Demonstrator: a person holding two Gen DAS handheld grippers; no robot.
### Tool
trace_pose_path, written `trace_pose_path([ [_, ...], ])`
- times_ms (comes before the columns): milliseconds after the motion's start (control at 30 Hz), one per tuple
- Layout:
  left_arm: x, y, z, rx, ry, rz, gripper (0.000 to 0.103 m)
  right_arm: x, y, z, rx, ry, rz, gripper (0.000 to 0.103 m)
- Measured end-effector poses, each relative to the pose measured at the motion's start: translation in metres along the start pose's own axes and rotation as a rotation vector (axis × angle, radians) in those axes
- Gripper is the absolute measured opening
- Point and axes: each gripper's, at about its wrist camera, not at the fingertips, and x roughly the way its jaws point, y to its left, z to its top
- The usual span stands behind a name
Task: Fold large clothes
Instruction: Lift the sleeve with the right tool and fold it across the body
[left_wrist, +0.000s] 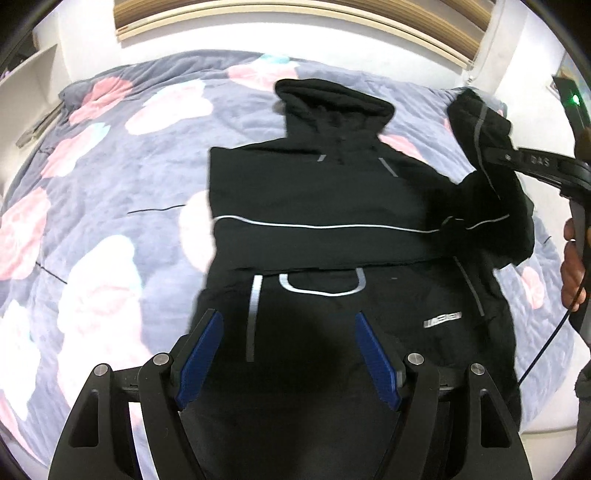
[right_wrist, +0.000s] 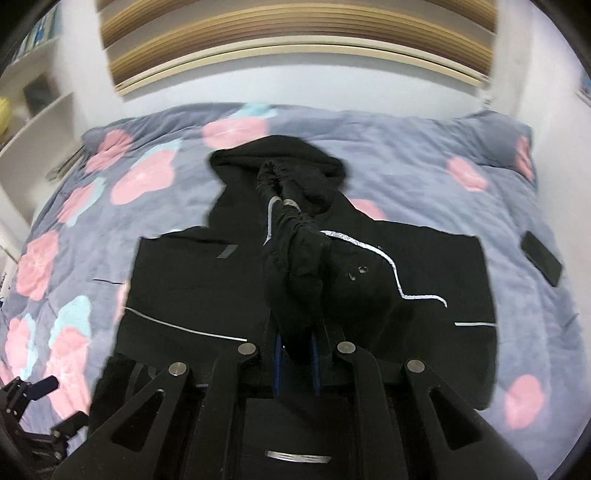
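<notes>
Black hoodie (left_wrist: 332, 206) lies flat on the flowered quilt (left_wrist: 110, 184), hood at 12 o'clock, long axis running 6 to 12. The right gripper (right_wrist: 295, 354) is clamped on the bunched sleeve (right_wrist: 291, 258), lifted over the chest; in the left view it sits at 2 o'clock. The left gripper (left_wrist: 288, 354) gapes wide, empty, above the hem. Probably the sleeve crosses toward 9 o'clock, and the right hand is nearer.
</notes>
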Motion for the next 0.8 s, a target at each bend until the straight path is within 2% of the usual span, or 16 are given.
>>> trace_pose_path([
  [133,0.007,0.035,0.008,-0.002,0.004,-0.027,0.075,0.017,0.058,0.008,-0.034,0.024,0.02,0.015],
  [300,0.021,0.066,0.025,-0.019,0.007,-0.036,0.075,0.062,0.121,0.016,-0.075,0.116,0.089,0.015],
  [433,0.038,0.086,0.034,-0.083,0.011,-0.008,0.075,0.125,0.16,0.004,-0.166,0.232,0.105,0.016],
  [533,0.06,0.097,0.036,-0.149,0.051,-0.01,0.075,0.173,0.169,-0.016,-0.179,0.337,0.132,0.019],
  [633,0.081,0.102,0.04,-0.145,0.082,0.023,0.075,0.206,0.169,-0.033,-0.181,0.416,0.147,0.025],
  [700,0.092,0.105,0.047,-0.151,0.092,0.034,0.075,0.212,0.162,-0.033,-0.161,0.423,0.193,0.029],
  [800,0.101,0.107,0.061,-0.168,0.074,0.027,0.075,0.193,0.146,-0.024,-0.125,0.428,0.299,0.045],
])
